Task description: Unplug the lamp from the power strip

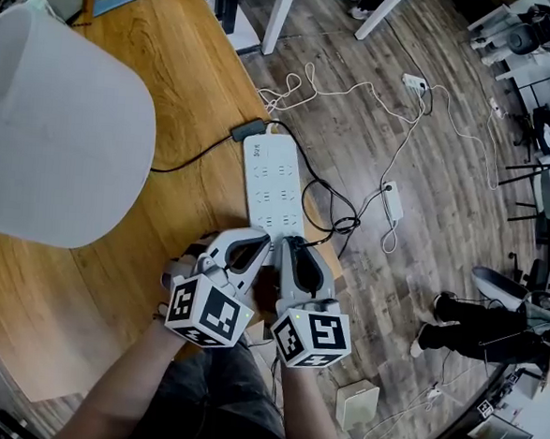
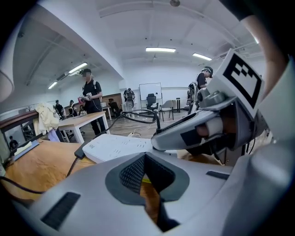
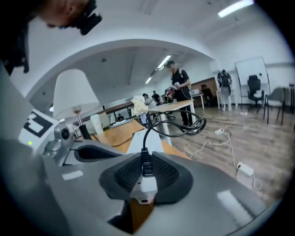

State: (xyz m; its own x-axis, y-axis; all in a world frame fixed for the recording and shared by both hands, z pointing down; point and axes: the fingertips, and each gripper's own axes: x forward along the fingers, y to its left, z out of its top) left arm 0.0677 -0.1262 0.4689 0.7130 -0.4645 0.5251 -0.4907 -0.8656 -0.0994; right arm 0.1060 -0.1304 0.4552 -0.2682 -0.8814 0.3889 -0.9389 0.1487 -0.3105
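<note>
The right gripper (image 3: 144, 171) clamps the white plug (image 3: 144, 188) between its pads, at the near end of the power strip (image 1: 270, 176). The left gripper (image 2: 146, 168) rests alongside; its jaws meet, empty.

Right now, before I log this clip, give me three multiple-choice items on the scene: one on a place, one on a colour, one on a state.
1. Where does the long power strip lie?
A. on the floor
B. on the wooden table
C. on a chair

2. What colour is the lampshade?
A. white
B. red
C. black

3. How does the right gripper stand?
A. open and empty
B. shut on a plug
C. shut on a cup

Answers:
1. B, the strip rests on the tabletop near its edge.
2. A, the shade is plain white all over.
3. B, the right gripper view shows both pads pressed against the plug.
</note>
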